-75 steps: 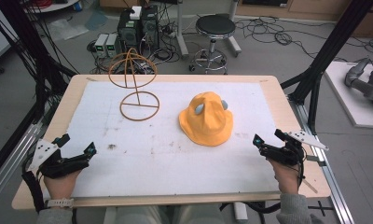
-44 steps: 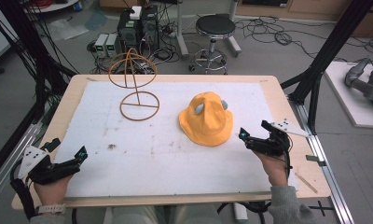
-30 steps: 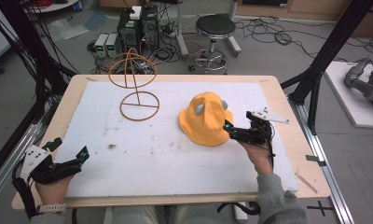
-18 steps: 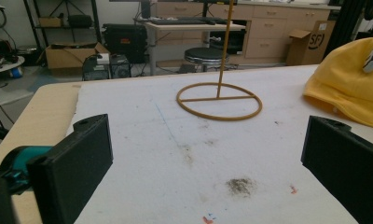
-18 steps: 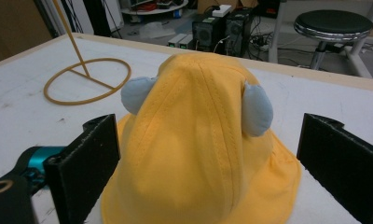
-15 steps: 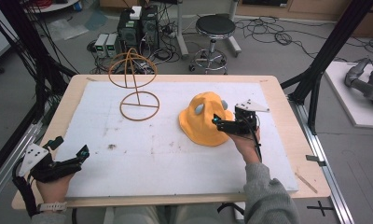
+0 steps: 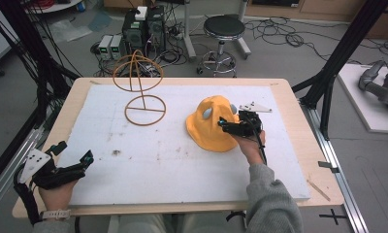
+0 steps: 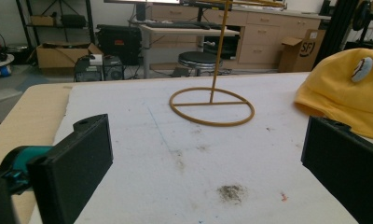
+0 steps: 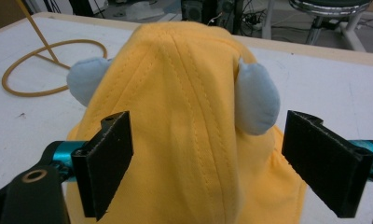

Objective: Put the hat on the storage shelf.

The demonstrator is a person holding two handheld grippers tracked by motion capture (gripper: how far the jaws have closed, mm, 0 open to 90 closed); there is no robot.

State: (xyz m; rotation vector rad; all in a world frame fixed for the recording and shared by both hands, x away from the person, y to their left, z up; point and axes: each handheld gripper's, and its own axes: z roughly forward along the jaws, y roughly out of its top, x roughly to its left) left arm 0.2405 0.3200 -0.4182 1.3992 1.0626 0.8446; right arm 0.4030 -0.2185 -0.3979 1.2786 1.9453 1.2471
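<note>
One readable text: "SF", dark letters on the side of a brown cardboard box (image 8: 294, 52) on the floor at far right of the left gripper view, in front of the wooden drawer cabinet (image 8: 264, 28). A black cross mark (image 7: 334, 216) sits on the floor near the right corner of the table (image 7: 299, 104) in the high view. Any labels on the computer cases (image 7: 143, 26) at far left are too small to read.
</note>
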